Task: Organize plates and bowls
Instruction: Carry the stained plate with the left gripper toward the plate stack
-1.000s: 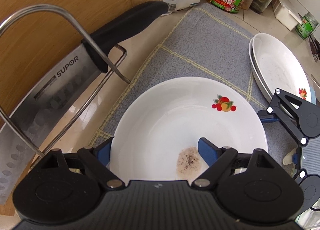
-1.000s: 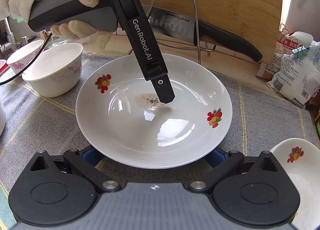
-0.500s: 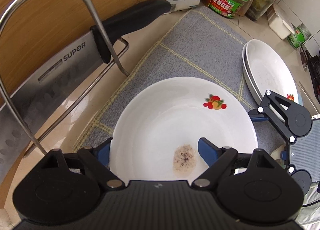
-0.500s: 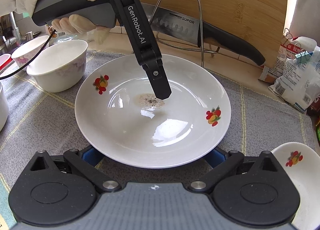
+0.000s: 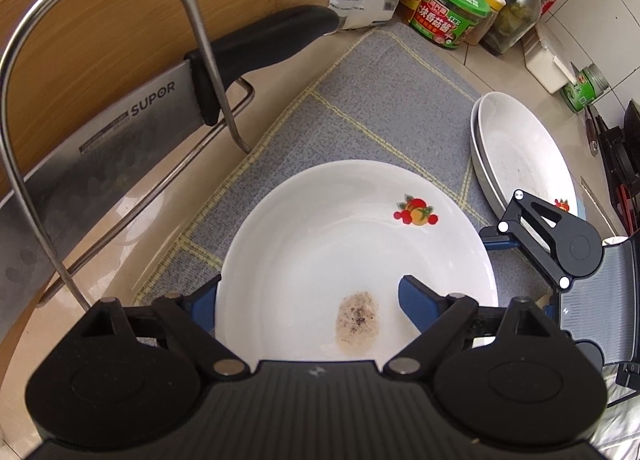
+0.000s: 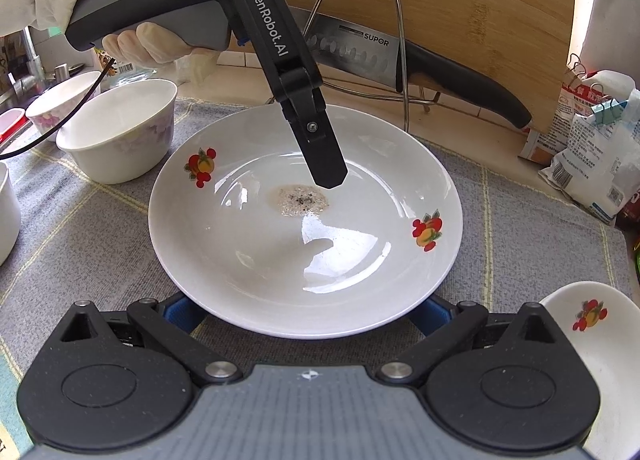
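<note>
Bowl [image 6: 120, 131] is sitting at mat's [image 6: 80, 236] left edge. Left tongs [image 5: 308, 300] are opening w/ plate [image 5: 352, 256] rim between them, one finger [image 6: 320, 155] hanging just over the residue spot [image 6: 300, 199]. Plate is lying mid-mat. Right tongs [image 6: 308, 312] are spread wide at its near rim, contact unclear. Stacked plates [image 5: 520, 155] are resting at mat's right edge.

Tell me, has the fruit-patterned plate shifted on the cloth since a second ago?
No. In the right wrist view the plate sits just as before, beside the white bowl and in front of the knife rack.
</note>
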### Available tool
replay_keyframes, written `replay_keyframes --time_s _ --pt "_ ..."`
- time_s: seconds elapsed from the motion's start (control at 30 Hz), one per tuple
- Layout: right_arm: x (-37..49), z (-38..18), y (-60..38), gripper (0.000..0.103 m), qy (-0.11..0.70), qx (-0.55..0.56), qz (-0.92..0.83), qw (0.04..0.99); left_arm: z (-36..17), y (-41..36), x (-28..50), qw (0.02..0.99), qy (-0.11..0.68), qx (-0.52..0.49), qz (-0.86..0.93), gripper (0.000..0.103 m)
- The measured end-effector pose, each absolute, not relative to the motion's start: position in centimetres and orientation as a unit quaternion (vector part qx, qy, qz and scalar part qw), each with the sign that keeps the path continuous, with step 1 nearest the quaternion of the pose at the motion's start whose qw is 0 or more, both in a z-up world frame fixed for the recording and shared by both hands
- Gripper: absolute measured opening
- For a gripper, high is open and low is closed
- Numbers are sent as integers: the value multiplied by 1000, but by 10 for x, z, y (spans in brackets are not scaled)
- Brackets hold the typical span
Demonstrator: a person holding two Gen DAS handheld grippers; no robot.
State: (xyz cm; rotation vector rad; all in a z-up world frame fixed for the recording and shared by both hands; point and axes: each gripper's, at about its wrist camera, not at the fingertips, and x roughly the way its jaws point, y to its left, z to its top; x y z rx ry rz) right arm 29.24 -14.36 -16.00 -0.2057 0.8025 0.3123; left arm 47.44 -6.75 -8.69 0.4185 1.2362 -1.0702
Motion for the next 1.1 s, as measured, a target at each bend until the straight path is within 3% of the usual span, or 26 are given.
replay_keyframes --time_s 1.1 --pt "249 -128 -141 103 367 -107 158 910 -52 -62 434 684 527 189 -468 89"
